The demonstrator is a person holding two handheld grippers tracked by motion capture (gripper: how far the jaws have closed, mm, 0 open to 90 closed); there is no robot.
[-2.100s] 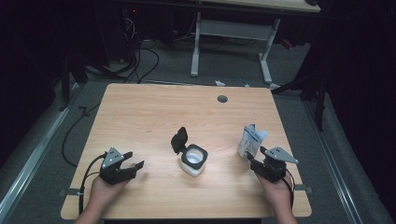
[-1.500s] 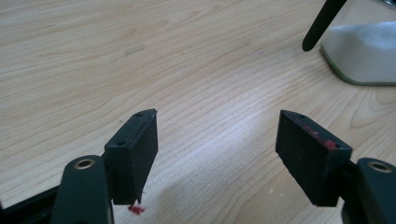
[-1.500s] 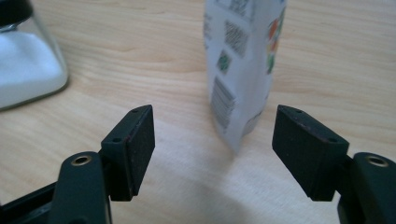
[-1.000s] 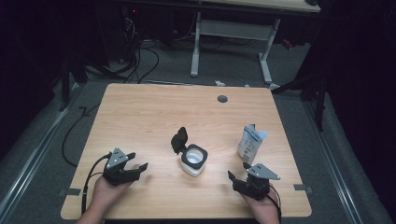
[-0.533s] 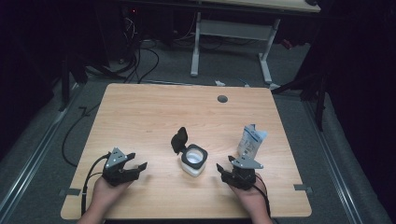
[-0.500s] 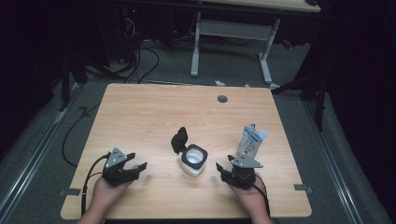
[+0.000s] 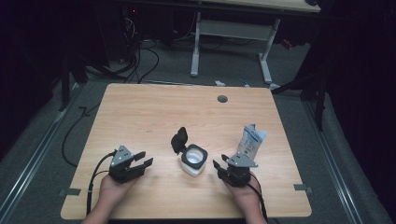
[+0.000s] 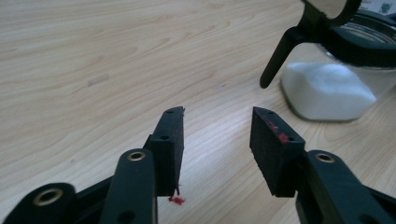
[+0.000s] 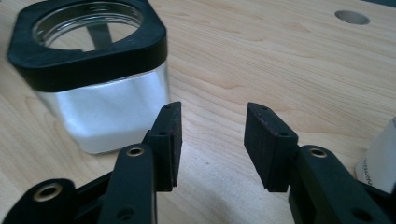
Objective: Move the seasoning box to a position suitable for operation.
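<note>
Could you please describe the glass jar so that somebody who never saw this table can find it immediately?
Start from the wooden table and look at the middle of its near half, between the two grippers. There stands the glass jar, squarish, with a black rim and white powder inside. Its black lid stands open, unlike the sealed white pouch standing to its right.

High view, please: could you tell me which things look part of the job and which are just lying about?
Likely in play:
open jar with white powder
its flipped-up lid
standing pouch
left gripper
right gripper

Just there:
table's grommet hole
floor cables
</note>
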